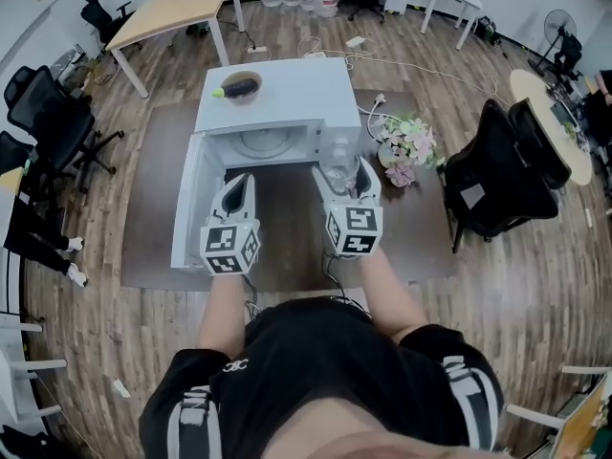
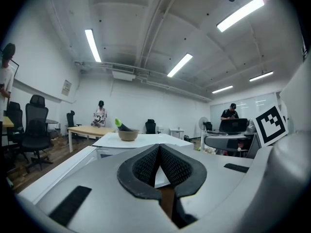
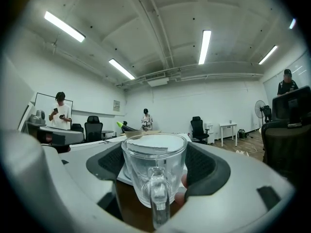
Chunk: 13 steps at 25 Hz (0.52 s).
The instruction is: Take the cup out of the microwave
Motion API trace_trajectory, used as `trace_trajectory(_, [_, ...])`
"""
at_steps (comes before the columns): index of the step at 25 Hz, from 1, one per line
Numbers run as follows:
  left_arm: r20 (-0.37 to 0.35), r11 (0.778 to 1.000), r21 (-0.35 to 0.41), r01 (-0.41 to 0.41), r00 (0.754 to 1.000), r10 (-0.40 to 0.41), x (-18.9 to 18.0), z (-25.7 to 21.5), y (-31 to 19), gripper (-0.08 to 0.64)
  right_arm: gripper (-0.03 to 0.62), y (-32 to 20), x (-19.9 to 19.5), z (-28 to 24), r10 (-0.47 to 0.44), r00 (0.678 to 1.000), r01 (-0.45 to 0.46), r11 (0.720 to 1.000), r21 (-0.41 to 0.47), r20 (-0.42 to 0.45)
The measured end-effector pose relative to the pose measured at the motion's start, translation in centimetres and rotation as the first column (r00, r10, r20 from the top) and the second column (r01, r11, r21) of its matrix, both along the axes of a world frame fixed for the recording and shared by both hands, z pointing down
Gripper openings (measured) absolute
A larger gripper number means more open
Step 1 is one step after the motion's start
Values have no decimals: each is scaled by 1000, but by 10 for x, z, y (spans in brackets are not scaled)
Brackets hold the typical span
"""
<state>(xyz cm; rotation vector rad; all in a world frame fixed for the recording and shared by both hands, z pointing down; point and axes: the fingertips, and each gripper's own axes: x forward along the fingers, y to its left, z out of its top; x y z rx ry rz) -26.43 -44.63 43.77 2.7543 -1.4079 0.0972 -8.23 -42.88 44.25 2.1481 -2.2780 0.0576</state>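
Observation:
A white microwave (image 1: 287, 98) stands on the brown table with its door (image 1: 188, 208) swung open to the left. My right gripper (image 1: 344, 178) is shut on a clear glass cup (image 1: 337, 158), held upright just in front of the cavity's right side. In the right gripper view the cup (image 3: 154, 166) fills the gap between the dark pads (image 3: 204, 166), its handle towards the camera. My left gripper (image 1: 239, 185) hovers level before the left part of the opening. In the left gripper view its pads (image 2: 146, 164) meet at the tips with nothing between them.
A bowl (image 1: 241, 86) with a green-tipped dark thing lies on top of the microwave; it also shows ahead in the left gripper view, bowl (image 2: 128, 134). A bunch of flowers (image 1: 406, 146) and a black chair (image 1: 497, 175) stand to the right. People stand by desks in the background.

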Motion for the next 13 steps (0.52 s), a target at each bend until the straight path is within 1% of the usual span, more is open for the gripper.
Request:
trace_trajectory(3, [-7, 1000, 15, -9, 1000, 9, 1, -1, 2, 2, 391, 1, 2, 0, 17, 1000, -17, 1000, 11, 3])
trace_trajectory(7, [-5, 1000, 11, -7, 1000, 7, -2, 4, 5, 2, 390, 2, -1, 6, 23, 999, -22, 1000, 13, -24])
trace_trajectory(13, [-8, 1000, 20, 2, 1000, -2, -8, 2, 5, 2, 391, 4, -8, 9, 18, 1000, -18, 1000, 11, -10])
